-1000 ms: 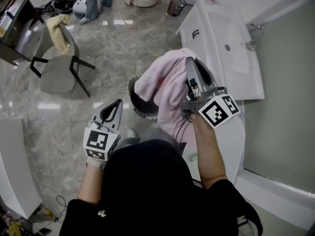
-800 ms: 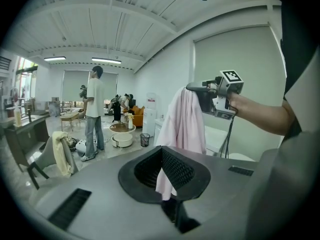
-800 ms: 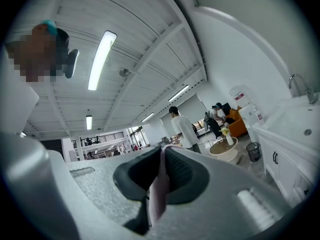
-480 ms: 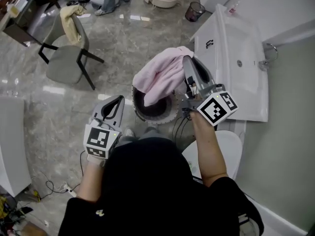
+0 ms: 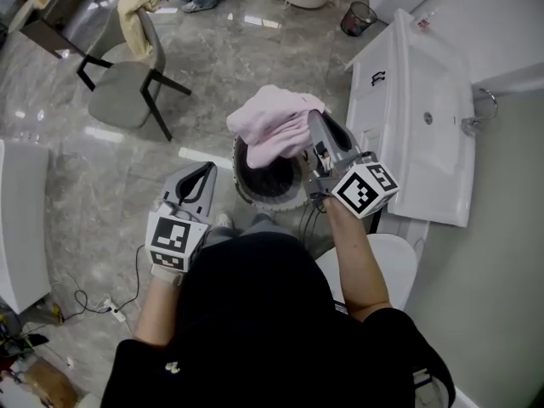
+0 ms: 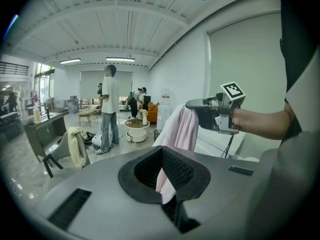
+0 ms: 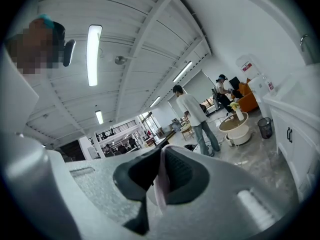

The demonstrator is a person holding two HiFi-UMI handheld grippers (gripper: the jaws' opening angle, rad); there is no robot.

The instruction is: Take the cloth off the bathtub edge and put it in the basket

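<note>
Presently, entries by size. Item one: marble floor (image 5: 212, 58), carrying everything below. Item two: white sink cabinet (image 5: 425, 117) along the floor's right edge, tap at its far side. I cannot say from here which white fixture is the bathtub. Item three: grey chair (image 5: 127, 83) toward the floor's far-left corner, a yellow towel (image 5: 136, 15) draped over its back. Item four: basket (image 5: 255, 195), round, dark inside, standing on the floor just beside the cabinet's near-left corner and directly ahead of me. Item five: pink cloth (image 5: 268, 121), already off the tub edge, bunched and hanging in the air over the basket's far rim. I cannot tell whether its lower end is inside the basket. Item six: right gripper (image 5: 316, 119), jaws clamped on a fold of the cloth, a thin pink strip pinched between the pads in its own view. Item seven: left gripper (image 5: 204, 171), held near the basket's left rim, well apart from the cloth, jaws drawn together on nothing. Step in hand, as I judge it: the carry is finished and the drop is due. The next move calls for centring the bundle over the opening, sinking it until the bulk sits below the rim, then parting the right jaws. The risk is a tail snagging and draping over the far rim.
</note>
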